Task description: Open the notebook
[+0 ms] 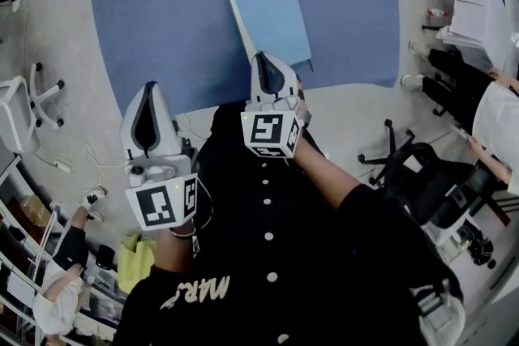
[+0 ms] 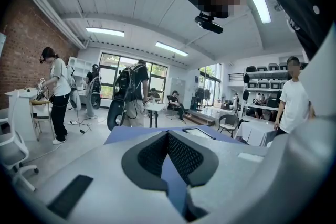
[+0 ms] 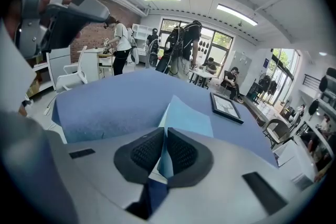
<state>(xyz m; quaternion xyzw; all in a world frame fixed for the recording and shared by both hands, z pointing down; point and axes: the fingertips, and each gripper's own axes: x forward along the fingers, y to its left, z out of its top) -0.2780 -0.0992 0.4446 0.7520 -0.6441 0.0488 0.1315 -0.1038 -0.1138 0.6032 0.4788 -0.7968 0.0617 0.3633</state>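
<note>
In the head view, the right claw (image 1: 266, 61) points at the near edge of the notebook (image 1: 272, 16), and its tips touch that edge. The notebook is flat, thin and light blue, with a pale strip down its left side. It lies just ahead of this claw on the blue table top (image 1: 162, 12), which looks soft and dull. The left claw (image 1: 149, 93) hangs to the left of the notebook, well apart from it. In the left gripper view, the left claw (image 2: 168, 136) is clenched: its two dark, bumpy pads meet at the tips with nothing between them. A dark picture frame (image 2: 198, 134) lies flat far ahead of it. In the right gripper view, the right claw (image 3: 164, 136) is grasping the notebook (image 3: 186, 118). A thin, smooth blue sheet of it is pinched between the dark, bumpy pads, and the rest spreads out ahead on the table top.
</note>
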